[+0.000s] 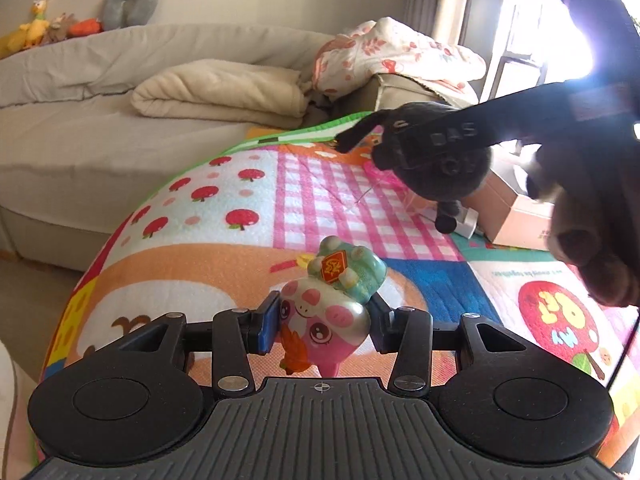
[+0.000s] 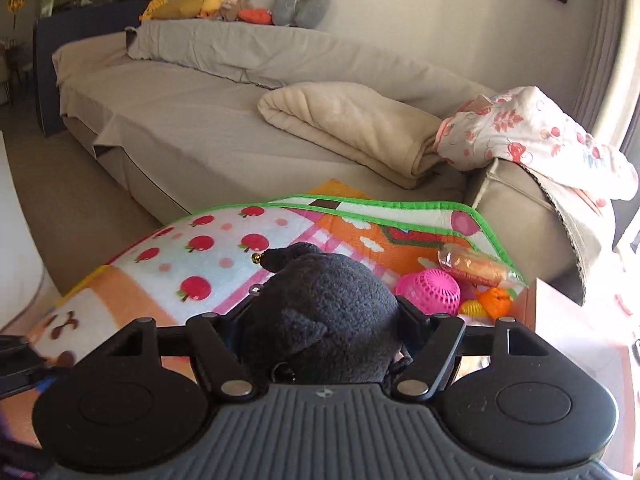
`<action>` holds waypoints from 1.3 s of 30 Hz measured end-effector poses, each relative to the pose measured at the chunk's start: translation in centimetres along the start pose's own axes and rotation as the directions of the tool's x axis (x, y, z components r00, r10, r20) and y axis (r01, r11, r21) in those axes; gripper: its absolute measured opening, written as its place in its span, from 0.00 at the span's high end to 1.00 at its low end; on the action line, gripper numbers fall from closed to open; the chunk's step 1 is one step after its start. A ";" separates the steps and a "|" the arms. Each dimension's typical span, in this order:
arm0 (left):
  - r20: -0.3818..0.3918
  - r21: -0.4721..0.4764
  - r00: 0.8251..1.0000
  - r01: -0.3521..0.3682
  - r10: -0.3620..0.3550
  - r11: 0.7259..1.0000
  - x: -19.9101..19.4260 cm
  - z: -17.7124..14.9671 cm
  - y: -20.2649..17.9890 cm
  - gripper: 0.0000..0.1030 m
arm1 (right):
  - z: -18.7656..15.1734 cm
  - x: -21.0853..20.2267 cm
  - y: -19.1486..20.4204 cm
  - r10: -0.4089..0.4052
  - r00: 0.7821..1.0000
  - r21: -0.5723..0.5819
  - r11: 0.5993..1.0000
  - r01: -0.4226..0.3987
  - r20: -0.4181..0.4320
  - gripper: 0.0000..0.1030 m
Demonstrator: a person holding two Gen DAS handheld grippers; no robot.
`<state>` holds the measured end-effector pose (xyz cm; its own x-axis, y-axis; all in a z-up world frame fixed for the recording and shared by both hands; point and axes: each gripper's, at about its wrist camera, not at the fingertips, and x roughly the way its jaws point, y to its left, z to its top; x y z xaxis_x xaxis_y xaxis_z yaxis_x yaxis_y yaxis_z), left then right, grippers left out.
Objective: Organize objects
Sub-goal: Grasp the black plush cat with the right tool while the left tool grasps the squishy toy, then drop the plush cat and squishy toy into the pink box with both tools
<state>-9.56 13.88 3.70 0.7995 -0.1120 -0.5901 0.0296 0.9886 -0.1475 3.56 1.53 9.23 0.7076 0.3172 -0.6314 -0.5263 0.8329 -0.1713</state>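
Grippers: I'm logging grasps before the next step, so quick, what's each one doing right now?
Left gripper: shut on the pink and green figurine.
Right gripper: shut on the dark plush toy.

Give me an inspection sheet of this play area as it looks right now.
Surface: colourful quilted play mat, green edged.
Job's things: pink and green glossy figurine; dark grey plush toy.
Clutter: pink perforated plastic ball, orange toys beside it; pink cardboard box.
Claws: left claw shut on the figurine; right claw around the plush, its jaws pressing the plush's sides.
Cables: nothing seen.
Surroundings: beige sofa, folded cream blanket.
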 end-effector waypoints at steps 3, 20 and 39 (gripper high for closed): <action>-0.014 0.026 1.000 0.010 -0.009 1.000 0.0 0.2 -1.6 0.53 | -2.9 -4.5 -1.7 0.019 1.000 0.034 0.999 -0.020 0.022 0.31; -0.015 0.082 0.960 0.279 -0.278 0.957 13.2 14.0 -22.4 0.52 | -18.8 -13.0 -12.1 -0.258 0.966 0.280 0.928 0.248 -0.001 0.30; 0.082 0.070 0.976 0.194 -0.200 0.978 13.6 13.2 -19.8 0.51 | -17.9 -10.3 -14.6 -0.194 0.980 0.365 0.911 0.195 -0.038 0.30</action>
<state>8.61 -5.91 9.09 0.8237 -0.2988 -0.4819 0.2265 0.9525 -0.2035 -4.49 -22.02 4.67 0.7779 0.1317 -0.6144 -0.1694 0.9855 -0.0032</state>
